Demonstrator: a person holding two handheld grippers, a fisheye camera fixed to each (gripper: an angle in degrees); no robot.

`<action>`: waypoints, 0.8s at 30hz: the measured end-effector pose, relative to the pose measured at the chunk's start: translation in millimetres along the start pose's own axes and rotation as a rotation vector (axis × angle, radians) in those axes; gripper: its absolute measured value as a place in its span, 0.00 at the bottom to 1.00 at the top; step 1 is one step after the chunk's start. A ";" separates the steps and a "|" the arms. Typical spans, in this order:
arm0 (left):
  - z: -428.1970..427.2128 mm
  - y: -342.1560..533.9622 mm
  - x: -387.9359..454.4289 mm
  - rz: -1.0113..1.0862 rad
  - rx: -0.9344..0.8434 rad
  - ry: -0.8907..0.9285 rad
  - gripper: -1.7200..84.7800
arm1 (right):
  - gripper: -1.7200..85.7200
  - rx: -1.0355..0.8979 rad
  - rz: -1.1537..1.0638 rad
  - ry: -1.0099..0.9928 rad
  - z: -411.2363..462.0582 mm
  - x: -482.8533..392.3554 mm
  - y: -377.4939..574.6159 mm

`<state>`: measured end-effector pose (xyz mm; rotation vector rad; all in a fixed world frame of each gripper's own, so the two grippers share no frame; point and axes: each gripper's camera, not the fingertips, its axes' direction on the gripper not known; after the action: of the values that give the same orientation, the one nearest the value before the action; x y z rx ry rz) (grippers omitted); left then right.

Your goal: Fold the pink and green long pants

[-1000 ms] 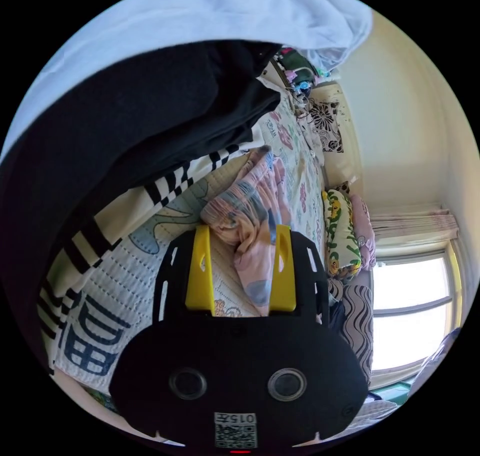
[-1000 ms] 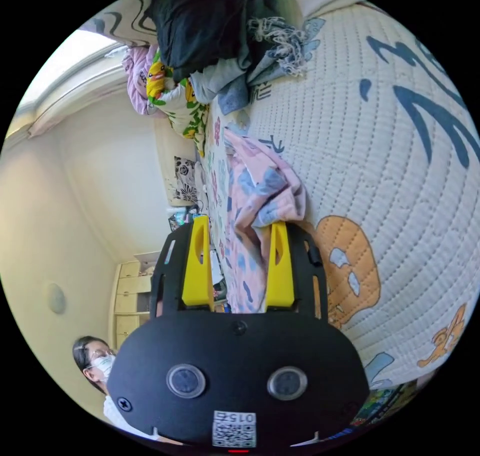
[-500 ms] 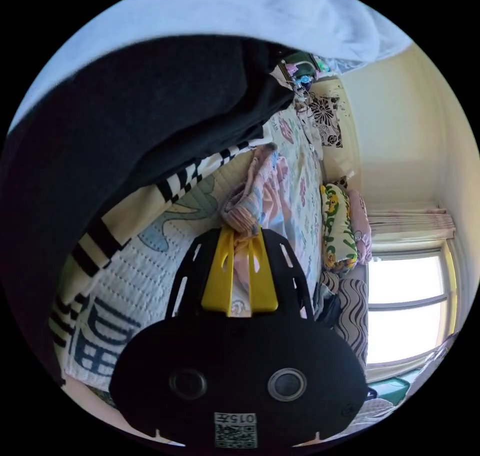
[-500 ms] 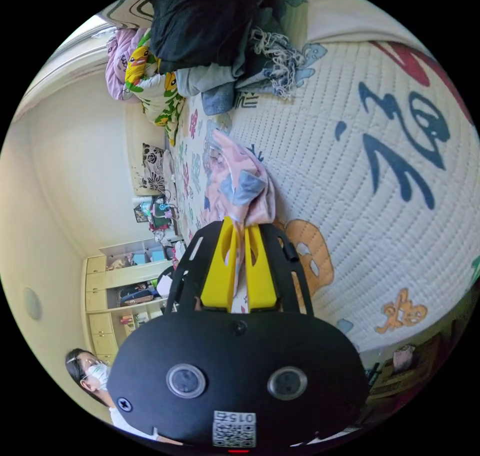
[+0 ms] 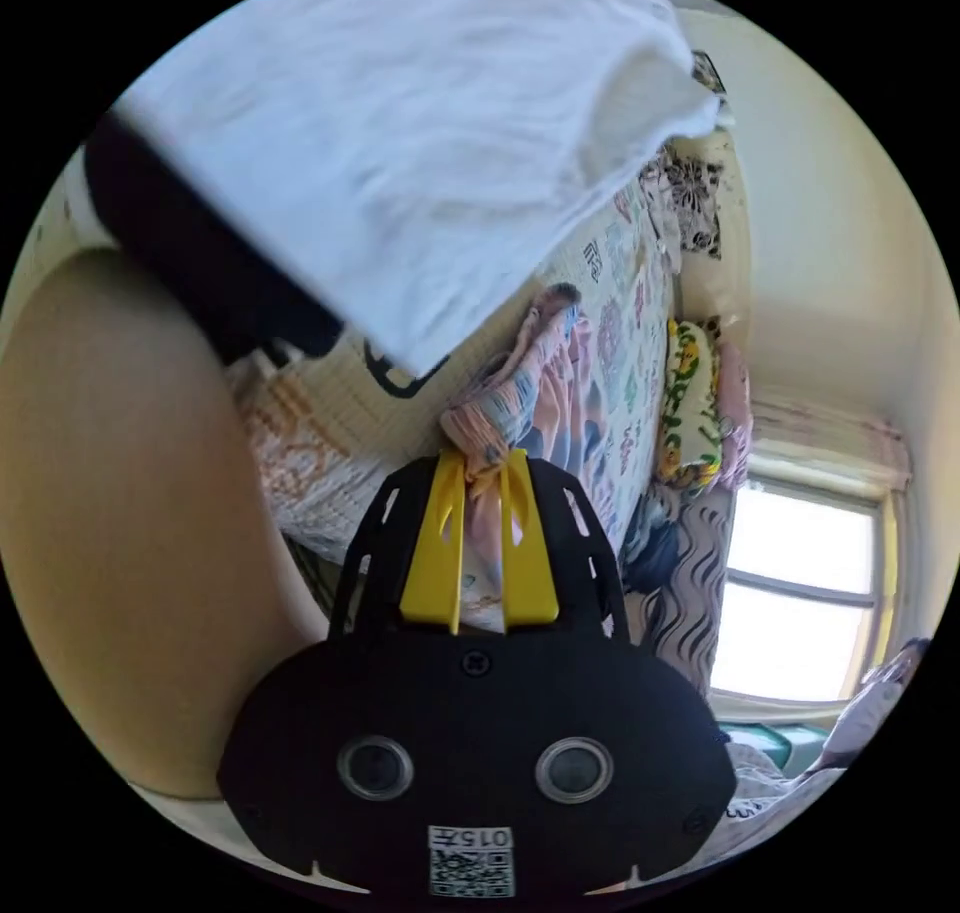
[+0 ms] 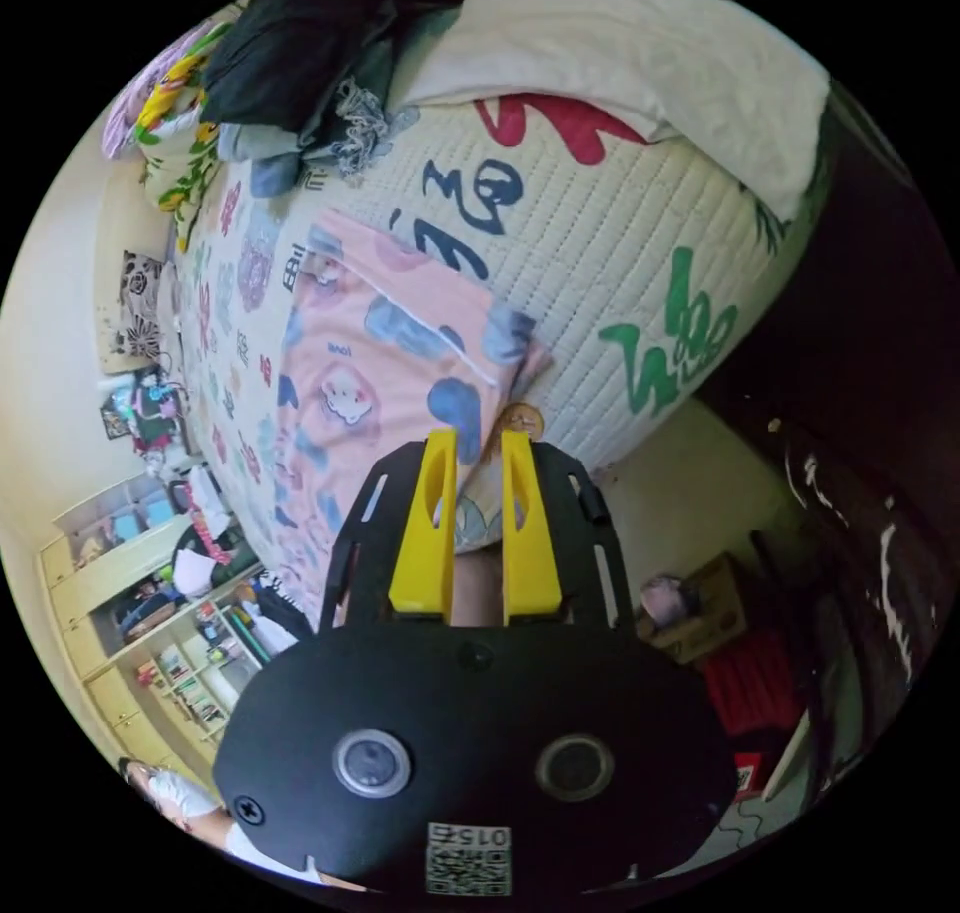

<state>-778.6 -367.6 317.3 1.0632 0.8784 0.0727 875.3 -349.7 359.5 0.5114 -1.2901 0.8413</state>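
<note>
Pants [image 6: 370,373] pinched btwn both tongs [image 5: 480,468] [image 6: 478,453].

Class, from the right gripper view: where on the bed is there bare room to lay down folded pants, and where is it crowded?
Bare quilt lies between the pink pants and the white bedding. The clothes pile crowds the far end.

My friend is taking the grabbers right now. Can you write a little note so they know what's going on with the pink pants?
Left gripper: shut on a bunched edge of the pants.
Right gripper: shut on another edge of the pants, near the edge of the bed.
Pants: mostly spread flat on the quilted bed cover, stretched between the two grippers.
Done: both edges gripped, cloth pulled out.
Left: no fold shows yet; probably smooth it, then fold it over.
</note>
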 end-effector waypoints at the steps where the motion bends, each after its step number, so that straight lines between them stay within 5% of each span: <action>1: -3.2 4.4 -1.1 0.019 0.013 -0.011 0.09 | 0.11 0.045 -0.037 0.040 4.2 -14.8 9.6; 8: -9.2 34.1 -0.3 0.197 0.107 -0.081 0.14 | 0.12 0.020 -0.593 0.059 94.7 -188.5 89.4; 13: 2.5 49.9 -23.5 0.199 0.161 -0.025 0.14 | 0.12 -0.270 -0.997 0.001 271.1 -355.2 198.7; 17: 12.6 64.7 -34.1 0.261 0.202 0.009 0.11 | 0.13 -0.469 -1.134 0.000 397.3 -433.6 281.0; 24: 29.2 126.7 16.9 0.758 0.190 -0.008 0.09 | 0.16 -0.662 -1.251 0.162 581.3 -517.4 400.8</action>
<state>-704.3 -315.8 412.1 1.5287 0.4379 0.6264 173.4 -670.5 -53.6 0.5626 -0.7760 -0.5660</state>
